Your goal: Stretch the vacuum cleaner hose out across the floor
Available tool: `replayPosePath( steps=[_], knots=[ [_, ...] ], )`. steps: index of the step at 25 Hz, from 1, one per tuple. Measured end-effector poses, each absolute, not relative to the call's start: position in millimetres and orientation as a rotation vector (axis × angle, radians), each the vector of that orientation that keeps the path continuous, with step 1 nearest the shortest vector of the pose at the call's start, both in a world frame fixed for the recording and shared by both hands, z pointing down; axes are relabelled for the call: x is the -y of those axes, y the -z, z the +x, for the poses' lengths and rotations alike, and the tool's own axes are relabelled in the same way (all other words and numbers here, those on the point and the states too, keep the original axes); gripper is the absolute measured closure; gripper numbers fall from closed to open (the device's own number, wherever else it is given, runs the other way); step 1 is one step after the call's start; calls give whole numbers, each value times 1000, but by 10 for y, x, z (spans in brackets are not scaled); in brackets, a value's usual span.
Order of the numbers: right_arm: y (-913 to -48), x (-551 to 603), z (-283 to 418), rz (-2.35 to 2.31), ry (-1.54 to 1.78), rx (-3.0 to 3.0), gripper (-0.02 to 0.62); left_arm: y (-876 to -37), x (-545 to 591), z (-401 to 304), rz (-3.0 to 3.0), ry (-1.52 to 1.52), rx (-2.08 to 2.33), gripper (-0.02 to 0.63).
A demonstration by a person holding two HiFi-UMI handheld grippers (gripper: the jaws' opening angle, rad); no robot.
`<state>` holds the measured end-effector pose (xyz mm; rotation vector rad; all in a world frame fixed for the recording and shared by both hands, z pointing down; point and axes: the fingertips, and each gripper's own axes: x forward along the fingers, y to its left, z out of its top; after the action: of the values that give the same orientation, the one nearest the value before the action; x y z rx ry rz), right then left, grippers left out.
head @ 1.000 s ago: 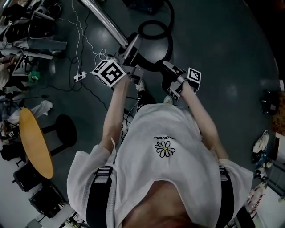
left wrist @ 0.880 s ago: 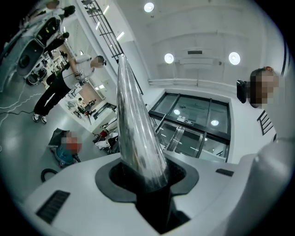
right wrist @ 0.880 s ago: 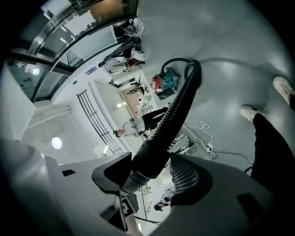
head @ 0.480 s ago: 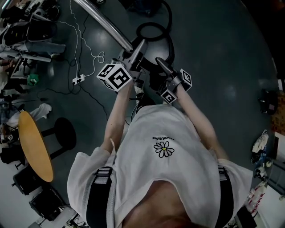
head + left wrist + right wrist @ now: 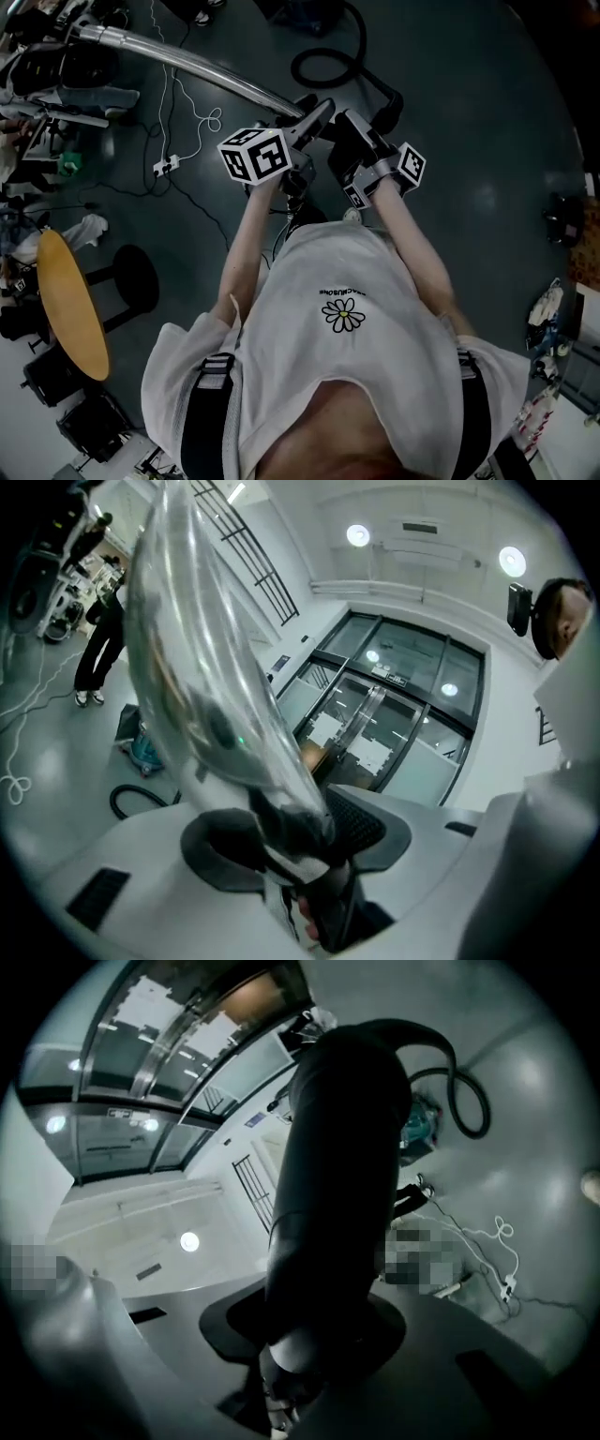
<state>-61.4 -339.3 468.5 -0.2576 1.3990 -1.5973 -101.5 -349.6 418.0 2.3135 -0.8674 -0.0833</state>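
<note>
A long chrome wand (image 5: 187, 67) slants from the far left to the middle of the floor view. Its near end joins the black hose handle (image 5: 384, 98). The black hose (image 5: 323, 66) loops on the floor beyond. My left gripper (image 5: 314, 114) has the wand's (image 5: 206, 686) near end between its jaws. Those jaws are opening, with a gap beside the tube. My right gripper (image 5: 352, 131) is closing and clamps the thick black handle (image 5: 337, 1166), which fills its jaws. The hose (image 5: 469, 1101) curls away behind.
A round yellow table (image 5: 70, 300) and a black stool (image 5: 141, 277) stand at the left. A white power strip with its cable (image 5: 167, 167) lies under the wand. Clutter lines the left edge (image 5: 56, 75), and small items lie at the right (image 5: 562, 216).
The wand has swung left and lies flatter. My right gripper moved onto the black handle and closed on it. The left gripper's jaws have widened around the wand.
</note>
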Motion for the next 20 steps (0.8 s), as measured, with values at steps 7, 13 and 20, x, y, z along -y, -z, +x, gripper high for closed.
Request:
replayPosePath(
  steps=[7,13,20],
  knots=[
    [-4337,3497,-392,-370,1400,-1596,464,-4228,3108,-986,2135,262,619,411],
    [-3834,3691,-288,-434,1226,-1847,466,-4806,2176,-656,2806,-614,551,413],
    [-3775,3165,-1124,-551,516,-3270,463,-4249,2660,-1384,2946,-502,1298,413]
  ],
)
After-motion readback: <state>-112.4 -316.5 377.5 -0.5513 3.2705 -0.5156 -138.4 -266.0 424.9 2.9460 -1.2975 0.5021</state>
